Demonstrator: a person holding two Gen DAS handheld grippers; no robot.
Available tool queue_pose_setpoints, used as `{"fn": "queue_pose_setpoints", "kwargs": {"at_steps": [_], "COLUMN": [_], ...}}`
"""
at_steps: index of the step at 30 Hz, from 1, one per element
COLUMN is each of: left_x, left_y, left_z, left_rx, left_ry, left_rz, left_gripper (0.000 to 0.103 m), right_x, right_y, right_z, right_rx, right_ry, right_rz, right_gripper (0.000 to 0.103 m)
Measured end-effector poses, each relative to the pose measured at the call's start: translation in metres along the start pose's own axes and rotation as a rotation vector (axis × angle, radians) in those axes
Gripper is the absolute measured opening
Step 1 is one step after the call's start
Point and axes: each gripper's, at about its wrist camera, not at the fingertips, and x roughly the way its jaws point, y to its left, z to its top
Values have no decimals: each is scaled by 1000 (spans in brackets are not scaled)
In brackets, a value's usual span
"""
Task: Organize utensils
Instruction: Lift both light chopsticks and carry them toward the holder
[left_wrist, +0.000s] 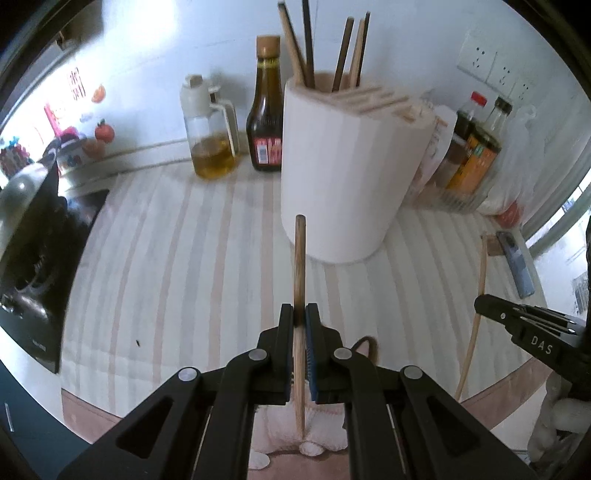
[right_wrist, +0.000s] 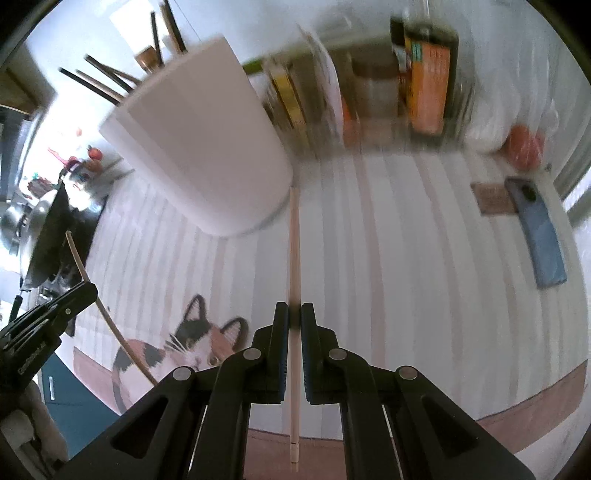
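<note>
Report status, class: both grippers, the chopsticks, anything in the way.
Left gripper shut on a chopstick. Right gripper shut on a paler chopstick. White utensil holder ahead, chopsticks already inside. Nothing in the way.

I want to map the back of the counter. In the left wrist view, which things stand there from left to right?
Oil dispenser → dark sauce bottle → white utensil holder with chopsticks → clear bin of condiment bottles → white plastic bag.
</note>
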Motion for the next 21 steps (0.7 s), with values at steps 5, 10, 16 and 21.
{"fn": "queue_pose_setpoints", "kwargs": {"at_steps": [5,10,16,21], "left_x": [-16,-31,-59,-87], "left_y": [-2,-3,0,5], "left_z": [8,21,43,65], "left_rx": [1,-11,-28,-38], "left_ry": [-45,-95,-182,-246], "left_rz": [-3,-5,-11,-10], "left_gripper": [4,4,4,4], "right_x": [-20,-32,-51,-76], "right_y": [10,17,30,46], "right_z": [8,17,38,65], "right_rx": [-17,-19,-41,-61], "right_ry": [-89,-142,-210,-284], "right_rz": [8,30,60,93], "right_gripper": [7,7,7,7]}}
